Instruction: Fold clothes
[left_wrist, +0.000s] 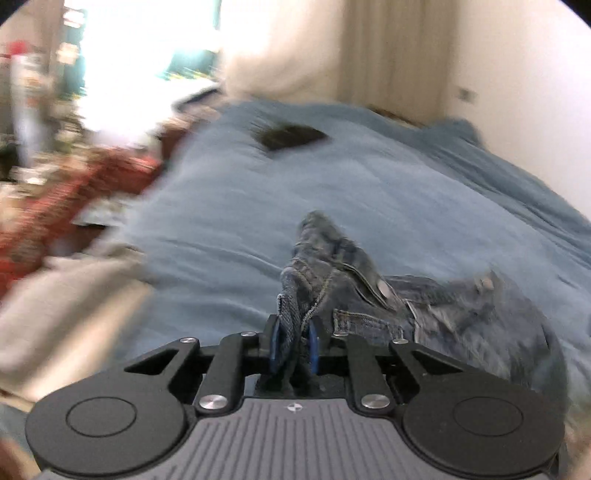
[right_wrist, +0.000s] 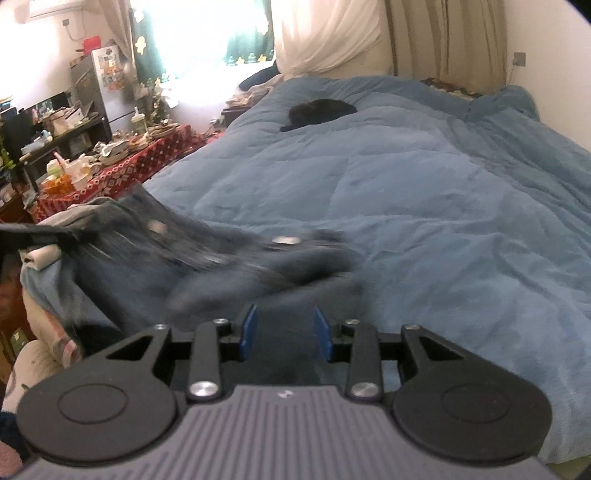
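While the left wrist view was smeared, the left gripper (left_wrist: 293, 345) plainly pinched a waistband edge of the crumpled blue denim jeans (left_wrist: 369, 295), which trailed toward three o'clock over the quilted blue bedspread (left_wrist: 332, 192). Seen from the right wrist, the right gripper (right_wrist: 285, 334) stood parted with dark denim (right_wrist: 229, 266) between its pads, ungripped; it probably needed the opposite waistband corner so both could pull the garment flat.

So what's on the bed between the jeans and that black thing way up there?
Nothing but bare blue blanket. The right wrist view shows it best: the jeans lie near the gripper, and the black thing sits far up the bed.
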